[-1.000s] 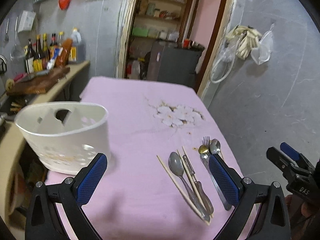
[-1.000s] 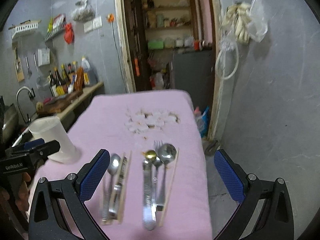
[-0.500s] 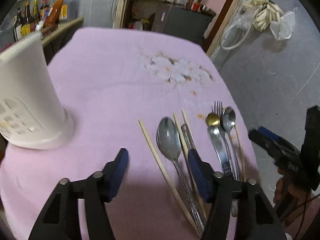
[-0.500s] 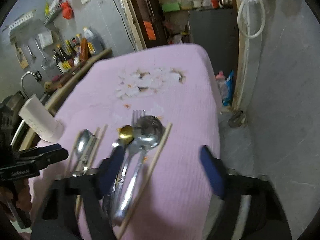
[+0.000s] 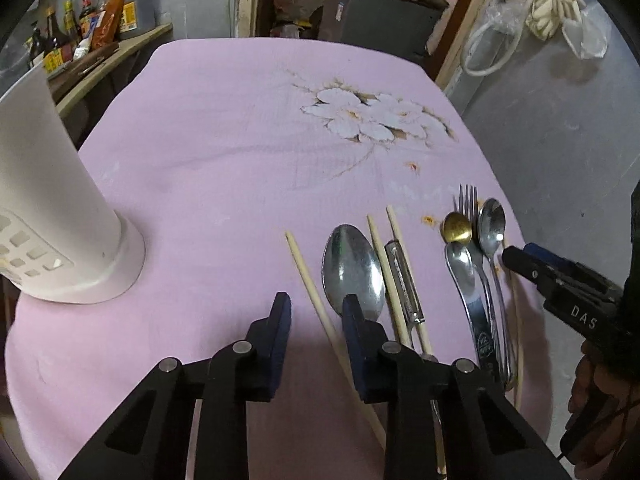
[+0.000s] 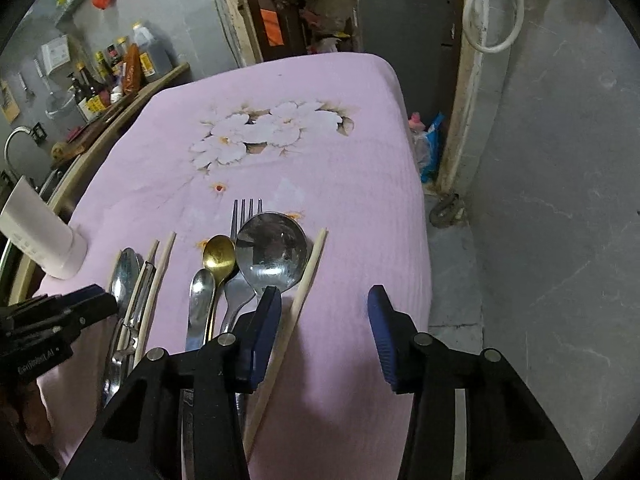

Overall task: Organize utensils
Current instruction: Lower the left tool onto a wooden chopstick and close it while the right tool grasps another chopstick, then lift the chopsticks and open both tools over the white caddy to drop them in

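- On the pink floral cloth (image 5: pixel 224 128) over the surface, cutlery lies in a row at the near right edge; white perforated utensil holder (image 5: pixel 52 216) stands upright, well apart at the left.
- Writing: "DAS" in white on the right gripper body, seen from the left wrist view; the left gripper body, seen from the right wrist view, carries small white lettering, too blurred to read with certainty.
- Left gripper (image 5: pixel 316 312): jaws partly open, empty, straddling a wooden chopstick (image 5: pixel 308 280); its right pad sits over the large spoon (image 5: pixel 352 268).
- Right gripper (image 6: pixel 324 312): jaws open, empty, straddling another chopstick (image 6: pixel 308 276) beside the round ladle-like spoon (image 6: pixel 272 252).
- Between them: gold spoon (image 6: pixel 219 256), fork (image 6: pixel 246 216), smaller steel spoon (image 6: pixel 201 296).
- Versus half a second ago: both grippers are lower and nearer the cutlery; left jaws have narrowed markedly; right jaws also narrower.
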